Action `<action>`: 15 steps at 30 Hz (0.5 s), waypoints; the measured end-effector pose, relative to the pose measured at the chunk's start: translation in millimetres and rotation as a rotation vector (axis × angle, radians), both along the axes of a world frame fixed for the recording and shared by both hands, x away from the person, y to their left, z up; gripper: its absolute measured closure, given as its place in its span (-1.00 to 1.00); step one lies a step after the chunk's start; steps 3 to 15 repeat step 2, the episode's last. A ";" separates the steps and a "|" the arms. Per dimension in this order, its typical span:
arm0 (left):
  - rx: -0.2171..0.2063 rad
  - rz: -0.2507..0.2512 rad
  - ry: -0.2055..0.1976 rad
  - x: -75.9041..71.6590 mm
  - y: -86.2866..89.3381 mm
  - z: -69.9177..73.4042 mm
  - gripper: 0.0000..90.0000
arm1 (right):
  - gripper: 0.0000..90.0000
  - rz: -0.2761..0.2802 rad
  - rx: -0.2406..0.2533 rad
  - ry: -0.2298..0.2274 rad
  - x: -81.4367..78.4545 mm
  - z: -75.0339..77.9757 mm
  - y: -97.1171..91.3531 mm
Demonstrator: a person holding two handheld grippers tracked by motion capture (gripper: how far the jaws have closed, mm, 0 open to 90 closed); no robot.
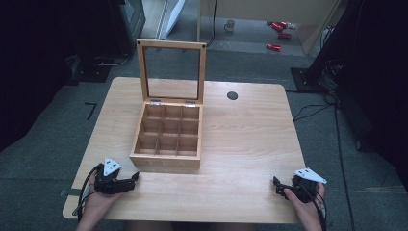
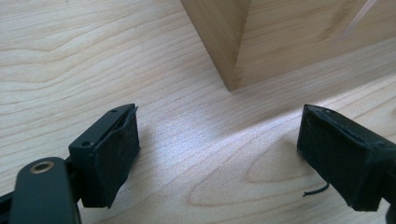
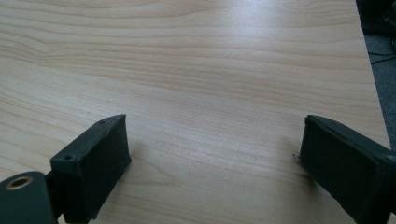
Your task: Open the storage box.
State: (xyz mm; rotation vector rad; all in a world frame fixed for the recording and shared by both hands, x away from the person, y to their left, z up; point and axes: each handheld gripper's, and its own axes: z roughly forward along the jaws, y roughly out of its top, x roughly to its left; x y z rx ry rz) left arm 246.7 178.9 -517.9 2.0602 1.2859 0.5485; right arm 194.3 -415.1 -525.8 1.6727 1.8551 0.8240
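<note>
On the big wooden table [image 1: 250, 144] sits a wooden box [image 1: 166, 156] with its see-through lid [image 1: 172, 72] standing up; it looks hard, a bit heavy, and its lid could break. Both the left gripper [image 1: 136, 177] near its front corner and the right gripper [image 1: 275, 183] far off are wide open and hold nothing, so grab the thick side walls.

Left gripper [image 2: 219, 158] jaws wide apart above table [image 2: 93, 60]; wooden box [image 2: 261, 37] corner just ahead, between jaws.
</note>
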 end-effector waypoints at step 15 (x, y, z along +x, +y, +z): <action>-0.001 0.000 0.000 0.0 0.0 0.0 -0.70 | -0.82 0.000 0.000 0.001 0.0 0.1 -0.1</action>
